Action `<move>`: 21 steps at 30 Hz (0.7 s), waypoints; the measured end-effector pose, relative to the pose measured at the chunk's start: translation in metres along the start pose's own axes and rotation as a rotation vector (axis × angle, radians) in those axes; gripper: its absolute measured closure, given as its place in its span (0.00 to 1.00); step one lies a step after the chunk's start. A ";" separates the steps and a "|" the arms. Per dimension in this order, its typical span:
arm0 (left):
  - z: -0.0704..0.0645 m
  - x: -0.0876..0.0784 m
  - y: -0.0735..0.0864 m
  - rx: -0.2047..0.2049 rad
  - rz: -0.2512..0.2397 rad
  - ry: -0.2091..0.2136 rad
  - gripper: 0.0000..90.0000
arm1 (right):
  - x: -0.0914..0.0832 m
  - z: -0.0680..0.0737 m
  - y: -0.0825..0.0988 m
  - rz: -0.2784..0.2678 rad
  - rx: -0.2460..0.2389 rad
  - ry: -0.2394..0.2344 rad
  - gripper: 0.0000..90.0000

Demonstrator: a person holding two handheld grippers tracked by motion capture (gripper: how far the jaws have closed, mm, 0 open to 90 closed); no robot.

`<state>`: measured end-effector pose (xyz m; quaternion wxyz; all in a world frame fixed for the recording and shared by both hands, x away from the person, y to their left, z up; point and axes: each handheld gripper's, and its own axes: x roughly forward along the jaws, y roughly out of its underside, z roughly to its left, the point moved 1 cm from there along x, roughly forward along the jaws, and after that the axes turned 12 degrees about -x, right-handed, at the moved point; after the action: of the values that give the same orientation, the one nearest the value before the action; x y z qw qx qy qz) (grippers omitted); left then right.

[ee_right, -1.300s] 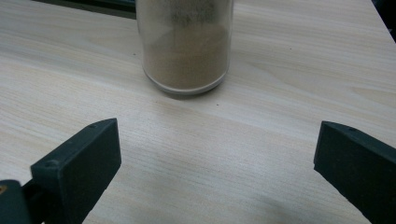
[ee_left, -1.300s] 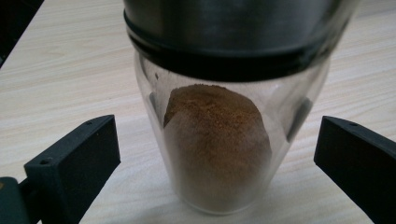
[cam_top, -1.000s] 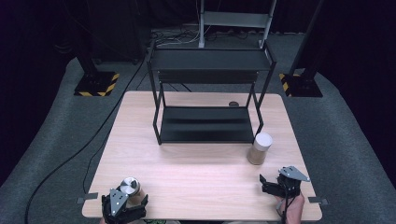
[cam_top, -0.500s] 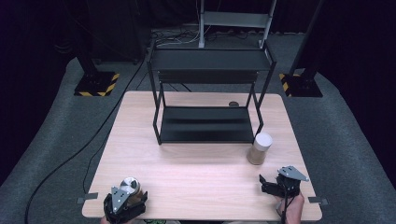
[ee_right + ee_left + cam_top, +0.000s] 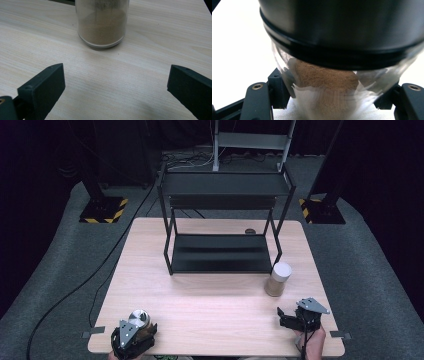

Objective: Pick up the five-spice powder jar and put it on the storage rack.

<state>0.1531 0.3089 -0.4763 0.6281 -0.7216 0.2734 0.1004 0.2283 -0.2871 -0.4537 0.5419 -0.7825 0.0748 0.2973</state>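
Rack [image 5: 220,220] mid-table [image 5: 210,310]; jar [image 5: 277,279] right-front of rack; second jar [image 5: 138,318] front-left.

— What do we count on the table [image 5: 210,305]?

— We see two jars: one with a silver lid [image 5: 138,318] at the near left corner, one with a white lid [image 5: 278,279] at the right by the rack. Both hold brown powder.

— And shelving?

— We count one black rack [image 5: 222,220] with two shelves, an upper and a lower.

— Anything small?

— One dark round disc [image 5: 250,231] on the tabletop behind the rack; we cannot tell what it is.

— Grippers?

— Two: the left gripper [image 5: 131,339] and the right gripper [image 5: 295,316], each with two jaws.

— On the floor?

— We count two bases striped yellow and black [image 5: 102,210].
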 end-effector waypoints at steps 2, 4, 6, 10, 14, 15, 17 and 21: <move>0.000 0.000 0.001 0.000 -0.003 0.001 0.34 | 0.000 0.000 0.000 -0.002 0.000 0.000 0.00; 0.000 0.000 0.002 -0.001 -0.007 0.000 0.34 | 0.000 0.000 0.000 -0.002 0.001 0.000 0.00; 0.000 0.000 0.003 -0.001 -0.011 0.000 0.34 | 0.000 0.000 0.000 -0.002 0.003 0.001 0.00; 0.000 0.000 0.004 -0.004 -0.018 0.001 0.35 | 0.000 0.000 0.000 -0.002 0.003 0.002 0.00; 0.001 0.000 0.005 -0.007 -0.020 0.004 0.35 | 0.000 0.000 0.000 -0.002 0.003 0.002 0.00; 0.001 -0.001 0.004 -0.006 -0.018 0.005 0.35 | 0.000 0.000 0.000 -0.002 0.004 0.003 0.00; 0.001 -0.001 0.004 -0.005 -0.015 0.005 0.35 | 0.000 0.000 0.000 -0.002 0.003 0.004 0.00; 0.000 -0.002 0.002 0.001 -0.018 0.005 0.35 | 0.000 0.000 0.000 -0.002 0.004 0.003 0.00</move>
<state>0.1501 0.3098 -0.4771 0.6288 -0.7238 0.2684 0.0928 0.2278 -0.2872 -0.4539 0.5437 -0.7819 0.0753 0.2956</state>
